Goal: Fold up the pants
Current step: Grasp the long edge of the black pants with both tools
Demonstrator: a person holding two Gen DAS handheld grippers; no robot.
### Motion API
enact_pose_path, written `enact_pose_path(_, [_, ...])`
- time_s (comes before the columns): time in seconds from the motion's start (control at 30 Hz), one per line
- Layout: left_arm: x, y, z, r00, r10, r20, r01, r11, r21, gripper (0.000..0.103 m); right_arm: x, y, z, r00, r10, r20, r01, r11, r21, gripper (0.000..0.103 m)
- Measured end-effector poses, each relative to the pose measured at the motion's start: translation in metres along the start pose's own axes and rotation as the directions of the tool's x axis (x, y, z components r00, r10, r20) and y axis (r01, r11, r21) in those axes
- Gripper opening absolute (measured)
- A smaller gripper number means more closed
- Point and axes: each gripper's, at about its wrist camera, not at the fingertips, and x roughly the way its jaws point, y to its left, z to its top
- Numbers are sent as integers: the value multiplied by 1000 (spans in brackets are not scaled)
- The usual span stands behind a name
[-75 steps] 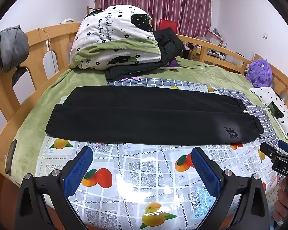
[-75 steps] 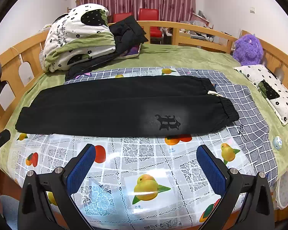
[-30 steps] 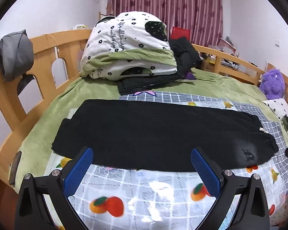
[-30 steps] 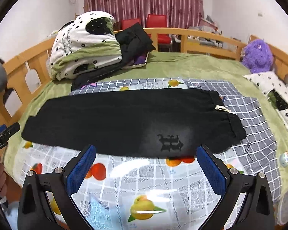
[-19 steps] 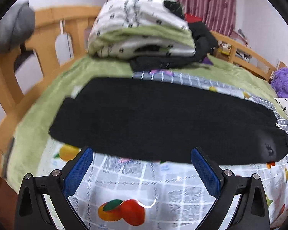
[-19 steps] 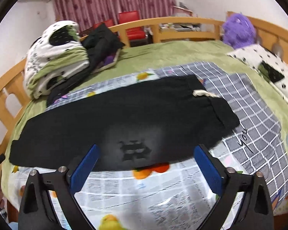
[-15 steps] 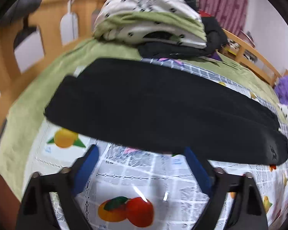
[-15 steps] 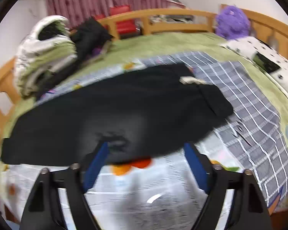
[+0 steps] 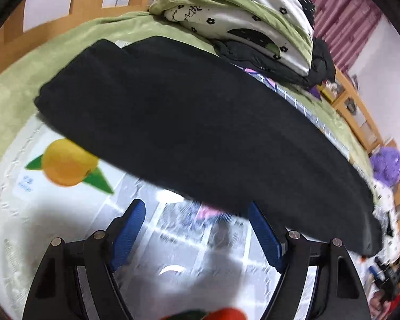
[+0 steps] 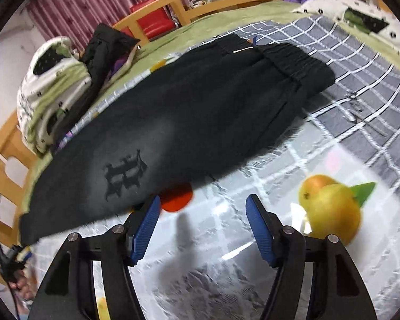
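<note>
Motion blur smears the fruit-print cloth (image 9: 66, 213) and the near hem of the pants (image 9: 200, 122); the bed rail (image 10: 2, 160) is cut off.

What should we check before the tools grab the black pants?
1. Pants lying flat on the fruit-print cloth: ok.
2. Left tool open, nothing between its pads: ok.
3. Right tool open, nothing between its pads: ok.
4. Both tools close to the near edge of the pants: ok.
5. Pads touching the fabric: not ok, still short of it.
6. Waistband lying smooth: ok.
</note>
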Motion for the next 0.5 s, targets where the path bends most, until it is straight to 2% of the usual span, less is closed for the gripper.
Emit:
enact_pose_path(0.17, [12,-4,11,1000,-20,1,20,999,-50,76,16,2,10,997,71,10,-71,995,75,67])
enact_pose_path(0.27, [18,-10,14,1000,8,6,-8,999,-42,68,27,8,14,996,87,4,-87,993,79,65])
enact_pose_path(0.3, [21,-12,15,999,38,7,-37,999,-29,62,31,11,16,996,88,-1,-88,993,76,54])
enact_pose_path(0.33, [22,-13,17,998,64,10,-64,998,-20,52,34,13,18,996,87,-11,-86,994,73,44])
enact_pose_path(0.37, [23,-14,18,996,87,14,-87,996,-14,44,39,16,21,995,92,-34,-90,994,69,26])
enact_pose_path(0.4, [25,-15,22,991,130,16,-130,992,-2,20,43,17,23,995,90,-51,-86,994,72,20])
enact_pose_path(0.43, [25,-14,24,989,145,15,-145,989,4,10,43,18,25,996,80,-43,-77,995,71,15])
enact_pose_path(0.5, [18,-13,33,994,103,32,-103,995,5,9,38,27,32,998,68,-14,-68,997,28,11])
